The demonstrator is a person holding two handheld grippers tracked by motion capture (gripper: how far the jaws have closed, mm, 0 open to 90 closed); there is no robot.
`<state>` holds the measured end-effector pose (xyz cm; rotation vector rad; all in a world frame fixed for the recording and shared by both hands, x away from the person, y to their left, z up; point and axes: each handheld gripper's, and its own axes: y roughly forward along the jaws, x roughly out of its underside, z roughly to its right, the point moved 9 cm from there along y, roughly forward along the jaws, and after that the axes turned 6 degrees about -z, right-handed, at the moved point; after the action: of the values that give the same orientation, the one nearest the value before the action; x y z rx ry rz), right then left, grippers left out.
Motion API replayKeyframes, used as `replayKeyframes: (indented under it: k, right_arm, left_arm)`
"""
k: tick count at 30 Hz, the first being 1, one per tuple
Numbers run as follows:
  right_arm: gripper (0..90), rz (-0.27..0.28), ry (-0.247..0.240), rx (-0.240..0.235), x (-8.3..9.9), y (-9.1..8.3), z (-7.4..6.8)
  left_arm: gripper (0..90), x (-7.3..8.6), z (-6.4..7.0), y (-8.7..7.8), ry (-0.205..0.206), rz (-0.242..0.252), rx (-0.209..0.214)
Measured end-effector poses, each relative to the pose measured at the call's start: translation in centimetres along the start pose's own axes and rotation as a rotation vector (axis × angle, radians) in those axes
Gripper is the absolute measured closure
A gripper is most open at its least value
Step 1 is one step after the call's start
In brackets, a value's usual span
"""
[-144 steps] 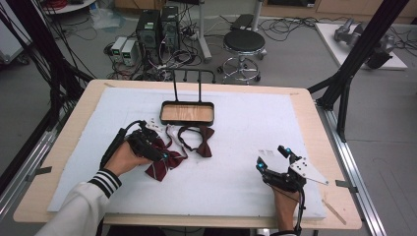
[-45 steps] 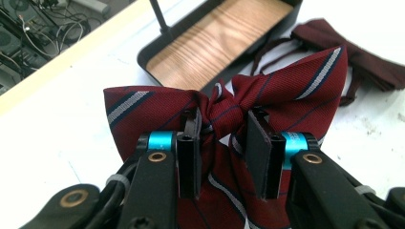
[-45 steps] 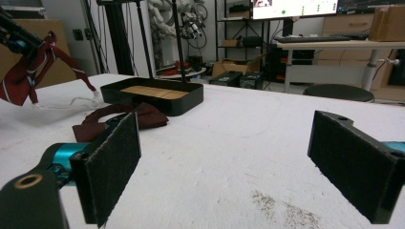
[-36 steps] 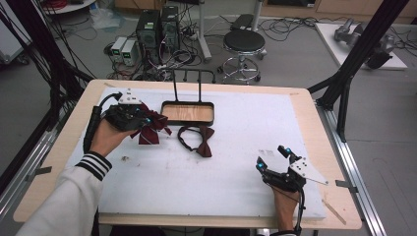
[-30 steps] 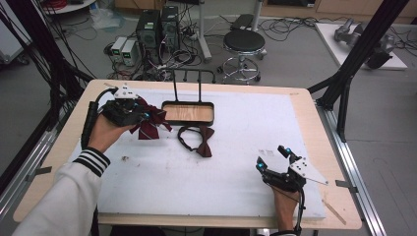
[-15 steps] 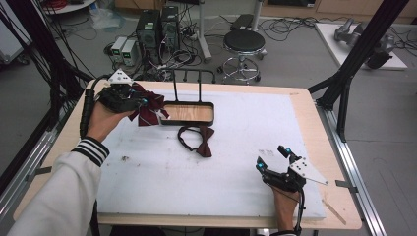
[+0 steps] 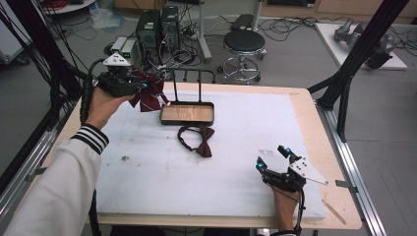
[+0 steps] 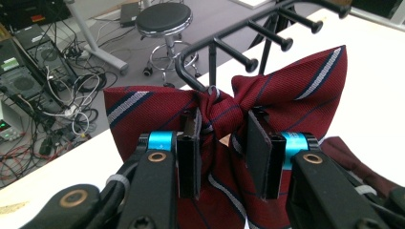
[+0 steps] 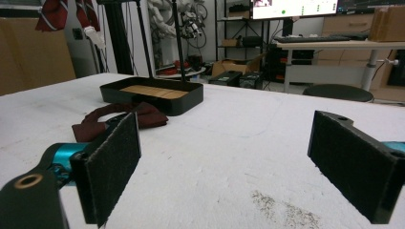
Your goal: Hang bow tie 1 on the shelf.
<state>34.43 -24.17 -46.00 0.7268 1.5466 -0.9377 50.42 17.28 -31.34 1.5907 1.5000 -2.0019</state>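
The right gripper (image 7: 273, 158) rests at 5 o'clock on the table (image 7: 305, 118), jaws wide apart and holding nothing. Toward the centre, a plain dark-red bow tie (image 7: 196, 139) lies flat just in front of the stand's wooden tray (image 7: 187, 113). At 10 o'clock the left gripper (image 8: 222, 138) is raised with its jaws pinched on the centre knot of the striped bow tie (image 8: 286, 86), level with the stand's hooks (image 8: 248, 62); the fabric is judged light, soft and limp, so the knot is the correct hold point.

Bow tie (image 8: 267, 102): dark red with white and navy diagonal stripes; second bow tie (image 7: 197, 140): plain dark maroon; tray (image 7: 187, 113): black rim, light wood floor; rack (image 8: 248, 43): black; table cover (image 7: 196, 172): white.
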Motion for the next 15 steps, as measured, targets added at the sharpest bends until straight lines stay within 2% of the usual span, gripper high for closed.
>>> replayKeyframes:
  k: [15]
  right_arm:
    - [10.2,-0.005,0.004,-0.001,0.0,0.0,-0.1]
  left_arm:
    - [67.8,-2.5,-1.8,1.3,-0.015,0.012,-0.01]
